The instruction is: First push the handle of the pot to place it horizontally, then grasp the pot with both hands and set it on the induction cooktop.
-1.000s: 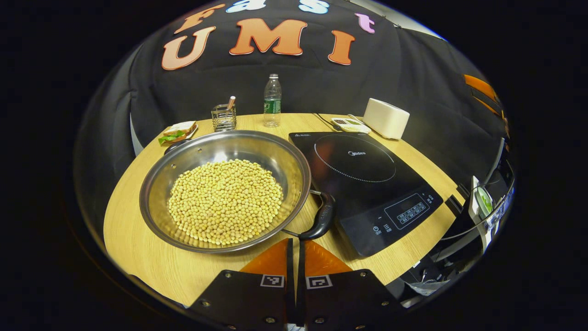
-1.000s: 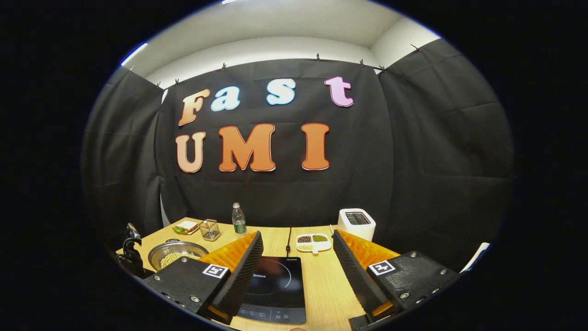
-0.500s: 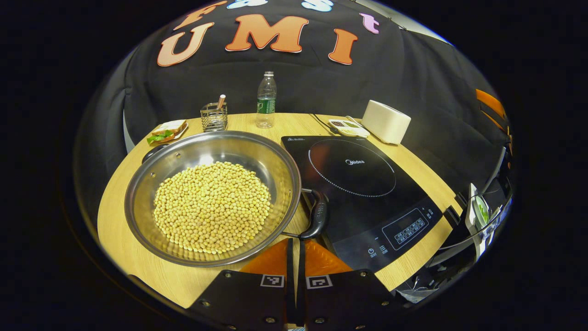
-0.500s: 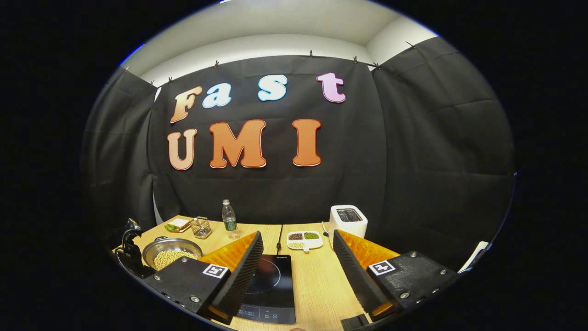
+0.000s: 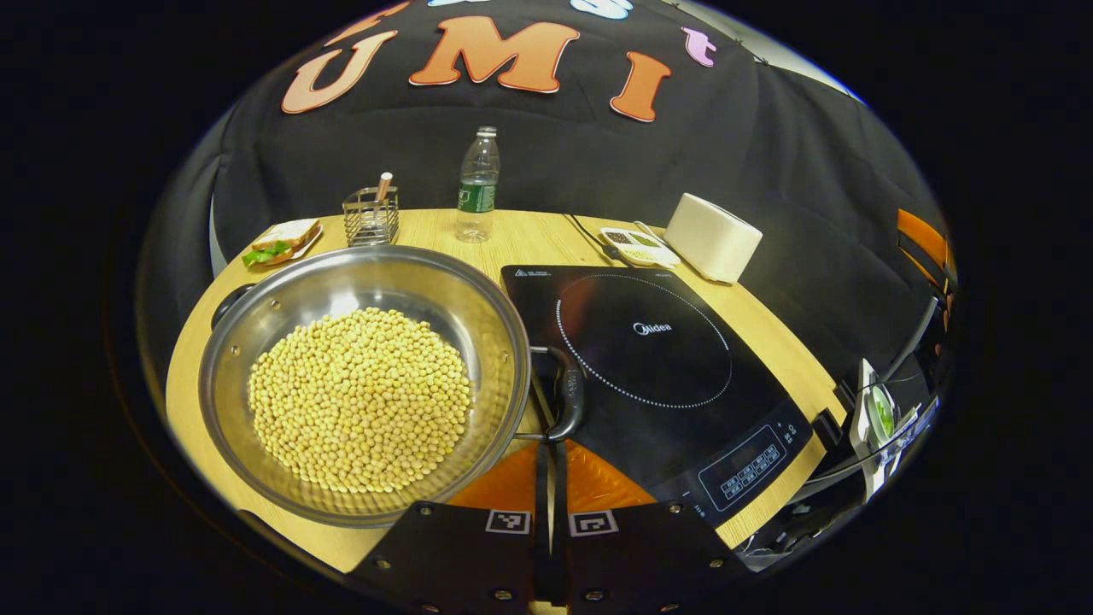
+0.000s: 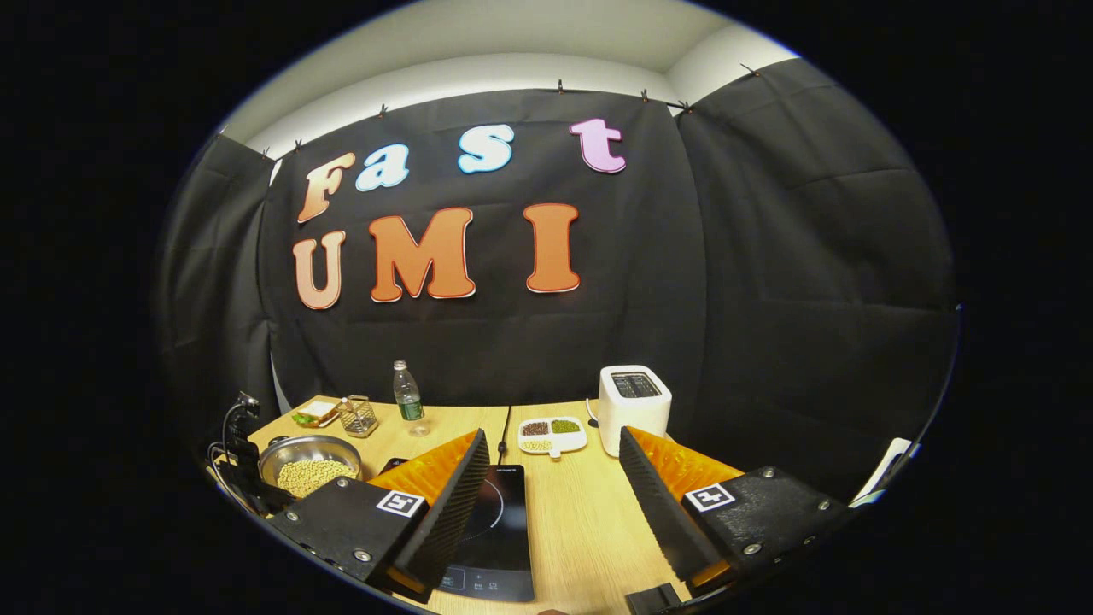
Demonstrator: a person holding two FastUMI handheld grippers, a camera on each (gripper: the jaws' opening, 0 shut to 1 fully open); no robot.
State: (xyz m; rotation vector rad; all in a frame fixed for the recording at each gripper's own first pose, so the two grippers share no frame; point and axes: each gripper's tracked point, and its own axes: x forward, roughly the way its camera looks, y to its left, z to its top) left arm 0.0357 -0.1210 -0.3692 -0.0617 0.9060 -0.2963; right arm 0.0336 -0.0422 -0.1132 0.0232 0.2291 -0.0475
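Observation:
A steel pot (image 5: 478, 299) heaped with yellow soybeans sits on the wooden table (image 5: 512, 235), left of the black induction cooktop (image 5: 649, 359). Its black loop handle (image 5: 570, 401) on the cooktop side stands curved between the pot rim and the cooktop edge. A second dark handle (image 5: 224, 304) shows on the far left rim. My left gripper (image 5: 551, 451) is shut, its tips right at the near end of the loop handle; contact is unclear. My right gripper (image 6: 555, 478) hangs open above the table's front, with the cooktop (image 6: 499, 530) between its fingers and the pot (image 6: 309, 461) far to the left.
Along the back stand a water bottle (image 5: 476, 184), a wire basket (image 5: 370, 218), a sandwich on a plate (image 5: 280, 242), a divided dish of grains (image 5: 636, 246) and a white toaster (image 5: 711, 237). The table's rounded front edge lies close beneath my left gripper.
My left gripper has moved in on the pot's cooktop-side handle, which now looks closer and more upright. The right gripper view has shifted, showing more table; the right gripper stays open.

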